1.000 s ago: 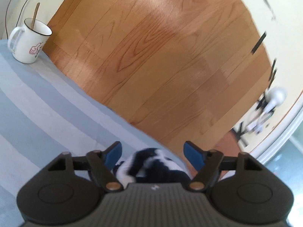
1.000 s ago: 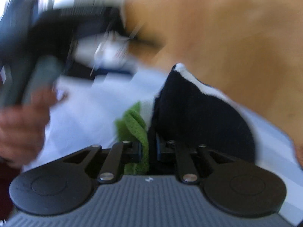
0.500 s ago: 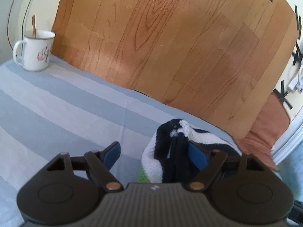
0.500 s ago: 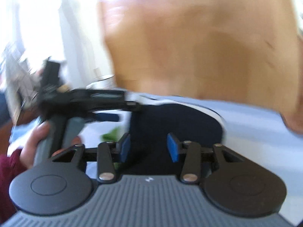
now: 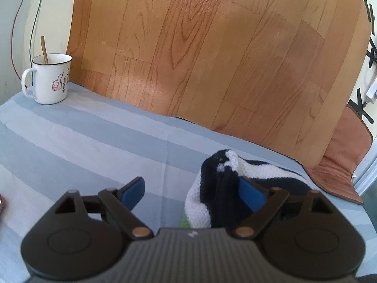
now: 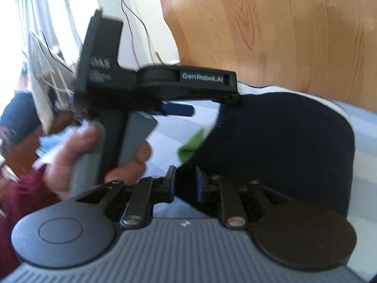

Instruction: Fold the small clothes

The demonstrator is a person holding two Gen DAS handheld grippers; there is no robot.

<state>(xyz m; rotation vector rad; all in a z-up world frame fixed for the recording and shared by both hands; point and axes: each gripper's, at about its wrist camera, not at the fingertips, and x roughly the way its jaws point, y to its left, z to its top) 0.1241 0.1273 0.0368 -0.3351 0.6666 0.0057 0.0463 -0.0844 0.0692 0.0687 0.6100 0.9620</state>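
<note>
A small knitted garment [image 5: 212, 188], navy and white striped with a bit of green, lies bunched on the striped grey-blue cloth [image 5: 82, 141]. My left gripper [image 5: 193, 191] is open, its right finger [image 5: 249, 195] against the garment, its left finger [image 5: 133, 189] over bare cloth. In the right wrist view the garment [image 6: 282, 146] shows as a dark navy mound with a green patch [image 6: 190, 143]. My right gripper [image 6: 185, 184] is nearly shut, pinching the garment's near edge. The left gripper [image 6: 179, 109] also shows there, held by a hand.
A white enamel mug [image 5: 50, 80] with a stick in it stands at the far left of the cloth. A wood-grain board [image 5: 212, 59] rises behind the table. A brown mat [image 5: 341, 165] lies at the right edge.
My left gripper pulled back and tilted up, so the garment now sits by its right finger. My right gripper opened, then closed on the garment's near edge.
</note>
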